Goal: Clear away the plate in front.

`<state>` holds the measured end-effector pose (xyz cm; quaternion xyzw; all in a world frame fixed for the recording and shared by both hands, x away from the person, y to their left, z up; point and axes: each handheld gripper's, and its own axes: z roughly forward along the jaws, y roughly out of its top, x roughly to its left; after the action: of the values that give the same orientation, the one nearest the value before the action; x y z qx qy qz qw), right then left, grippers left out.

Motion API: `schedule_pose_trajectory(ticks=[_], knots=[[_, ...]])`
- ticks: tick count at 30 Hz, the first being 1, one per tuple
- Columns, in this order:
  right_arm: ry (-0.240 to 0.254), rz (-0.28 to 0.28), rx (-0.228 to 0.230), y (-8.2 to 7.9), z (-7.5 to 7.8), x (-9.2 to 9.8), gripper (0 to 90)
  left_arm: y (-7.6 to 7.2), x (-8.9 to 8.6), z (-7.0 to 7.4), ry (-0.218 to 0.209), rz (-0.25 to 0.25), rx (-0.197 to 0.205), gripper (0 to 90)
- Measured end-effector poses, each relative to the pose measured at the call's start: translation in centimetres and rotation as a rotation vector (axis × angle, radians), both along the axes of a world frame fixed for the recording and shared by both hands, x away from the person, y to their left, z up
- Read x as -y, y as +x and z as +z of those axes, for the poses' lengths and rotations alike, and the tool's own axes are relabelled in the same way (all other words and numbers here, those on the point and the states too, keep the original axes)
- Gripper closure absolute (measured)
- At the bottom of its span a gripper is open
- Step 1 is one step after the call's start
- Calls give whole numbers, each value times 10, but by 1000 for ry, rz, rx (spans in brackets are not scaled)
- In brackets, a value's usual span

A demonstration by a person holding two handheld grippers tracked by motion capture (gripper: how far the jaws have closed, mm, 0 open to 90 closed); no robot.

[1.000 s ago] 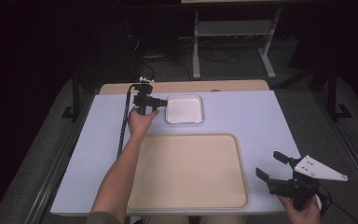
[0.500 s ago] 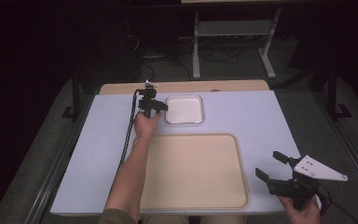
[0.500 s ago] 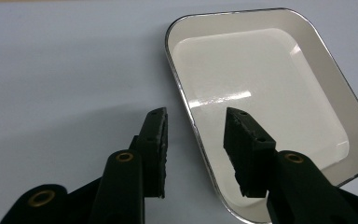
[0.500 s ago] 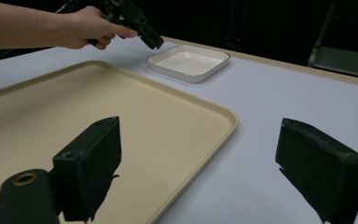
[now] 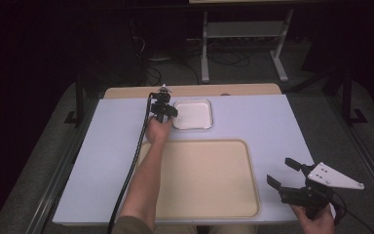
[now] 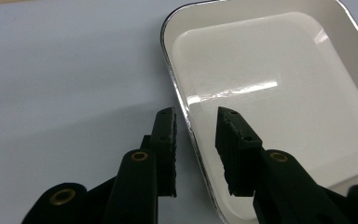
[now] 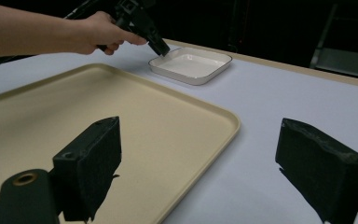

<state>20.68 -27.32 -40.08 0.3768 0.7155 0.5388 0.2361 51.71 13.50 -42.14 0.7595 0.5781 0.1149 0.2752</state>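
The left gripper [image 6: 196,126] is down at the shallow white square dish with the thin shiny rim [image 6: 279,84], and its 2 black jaws straddle that rim: 1 serrated pad [image 6: 165,140] sits outside over the pale blue tabletop [image 6: 65,93], the other hangs over the dish's white floor. The jaws have just been closing, and the rim edge is right there between them, but a sliver of gap shows on each side, so the pads are not yet pinching it.

From the high view, the dish [image 5: 193,114] sits at the far side of the table [image 5: 272,122], just beyond the far edge of the big cream-coloured rectangular plastic tray [image 5: 209,180], close to it but apart. The left gripper [image 5: 164,111] meets the dish at its left edge, with the bare forearm stretching across the tray's left side and a black cable trailing back along it.

The right gripper [image 5: 285,176] hovers off the tray's near right corner, a grey triangular plate on top. Its own view shows its 2 chunky black pads [image 7: 93,163] spread wide with nothing between them, looking across the tray [image 7: 121,121] toward the dish [image 7: 191,65], where the other hand [image 7: 98,32] angles its gripper onto the near corner.
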Motion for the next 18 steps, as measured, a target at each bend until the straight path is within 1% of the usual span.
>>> schedule_pose_trajectory(ticks=[1,3,5,7,8,11,13,14,16,17,18], knots=[[3,0,0,0,0,1,132,1,1,-1,7,3,-9,685],[9,0,-2,0,0,1,132,1,2,-3,20,5,-14,695],[9,2,-5,1,0,1,132,2,2,-4,31,26,-22,699],[9,5,-4,0,0,2,133,3,2,-6,-4,50,-48,708],[10,5,-2,0,0,2,133,3,1,-6,-12,58,-61,712],[11,4,0,0,0,2,133,4,0,-7,-9,60,-68,732],[12,4,1,0,0,3,133,4,-1,-7,-27,59,-72,762],[12,4,1,0,0,3,133,4,-1,-7,-27,59,-72,776],[13,4,1,0,0,3,134,5,0,-8,-27,54,-77,777],[13,5,0,0,0,3,134,5,0,-10,-43,52,-90,777],[14,5,-1,0,0,2,135,5,0,-10,-50,58,-92,782]])
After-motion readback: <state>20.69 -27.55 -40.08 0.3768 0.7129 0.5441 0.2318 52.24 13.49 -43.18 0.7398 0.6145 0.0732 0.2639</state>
